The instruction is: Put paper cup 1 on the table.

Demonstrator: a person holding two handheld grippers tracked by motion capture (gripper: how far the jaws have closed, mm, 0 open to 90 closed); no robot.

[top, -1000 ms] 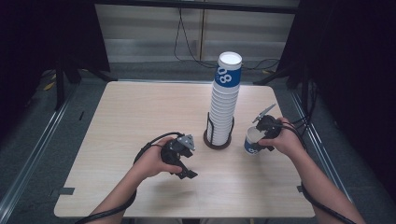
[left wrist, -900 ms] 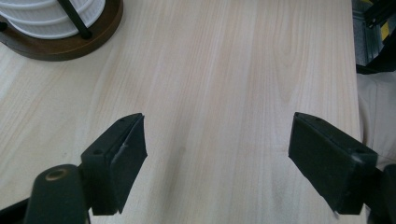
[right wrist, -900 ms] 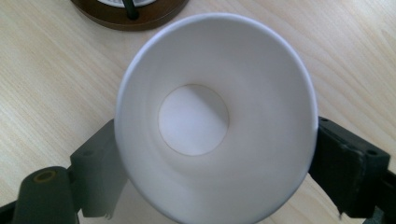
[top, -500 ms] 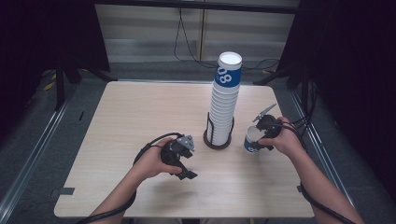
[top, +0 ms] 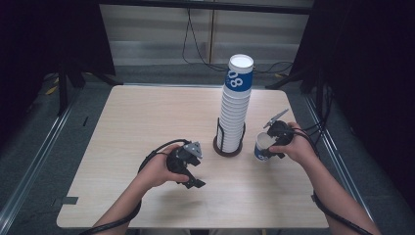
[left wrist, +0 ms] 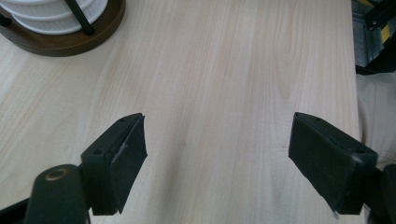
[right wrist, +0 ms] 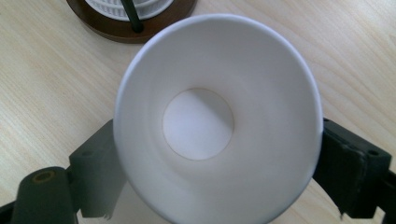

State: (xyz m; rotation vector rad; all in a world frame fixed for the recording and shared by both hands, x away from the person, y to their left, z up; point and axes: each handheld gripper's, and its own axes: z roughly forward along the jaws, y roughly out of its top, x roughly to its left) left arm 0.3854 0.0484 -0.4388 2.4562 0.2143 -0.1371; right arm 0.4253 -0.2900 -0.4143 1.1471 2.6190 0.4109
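Observation:
A tall stack of white paper cups (top: 236, 105), the top one with a blue band, stands in a black wire holder on a round dark base (top: 228, 148) (right wrist: 133, 28) (left wrist: 70, 39). Just right of the base, my right gripper (top: 272, 143) (right wrist: 217, 140) is shut on a single white and blue paper cup (top: 263, 147) (right wrist: 217, 116). The cup's empty mouth faces the right gripper view, with a jaw pressed on each side. My left gripper (top: 192, 172) (left wrist: 217, 130) hovers open over bare wood, left of and nearer than the base, with nothing between its jaws.
The light wooden table (top: 147, 122) has open room to the left and at the back. Cables (top: 154, 154) trail from both grippers. Metal rails (top: 34, 161) run along the floor on both sides, and the table's near edge lies close behind the left gripper.

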